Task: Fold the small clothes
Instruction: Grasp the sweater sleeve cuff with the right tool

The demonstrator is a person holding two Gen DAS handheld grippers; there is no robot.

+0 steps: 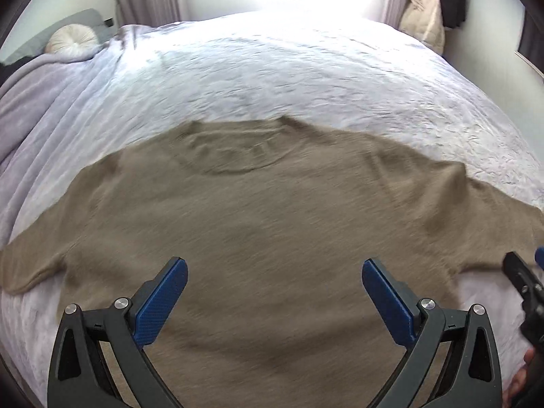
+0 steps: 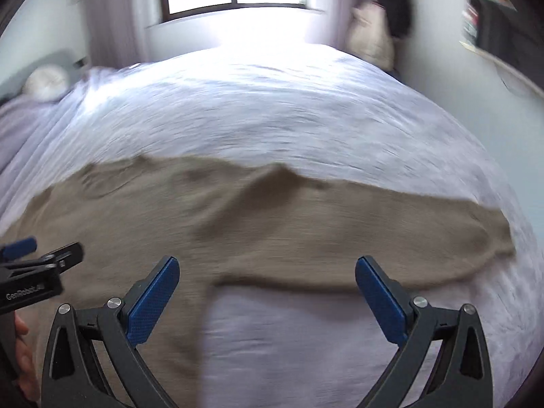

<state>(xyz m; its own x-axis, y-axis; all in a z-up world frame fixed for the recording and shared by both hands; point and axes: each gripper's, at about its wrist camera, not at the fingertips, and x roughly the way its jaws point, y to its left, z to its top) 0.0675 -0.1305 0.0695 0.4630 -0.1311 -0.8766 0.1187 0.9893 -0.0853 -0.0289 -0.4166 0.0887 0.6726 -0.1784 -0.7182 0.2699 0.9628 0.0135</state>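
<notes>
A soft, taupe-brown knitted sweater (image 1: 272,231) lies spread flat on the pale lilac quilted bed (image 1: 272,68), both sleeves out. The left gripper (image 1: 274,292) and right gripper (image 2: 267,290) hover wide open, holding nothing. Limp and light, it likely folds best pinched at a sleeve cuff or shoulder.

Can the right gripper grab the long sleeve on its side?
Probably yes. The right hand-held gripper is open right above the sleeve, which lies flat on the bed with nothing between them.
</notes>
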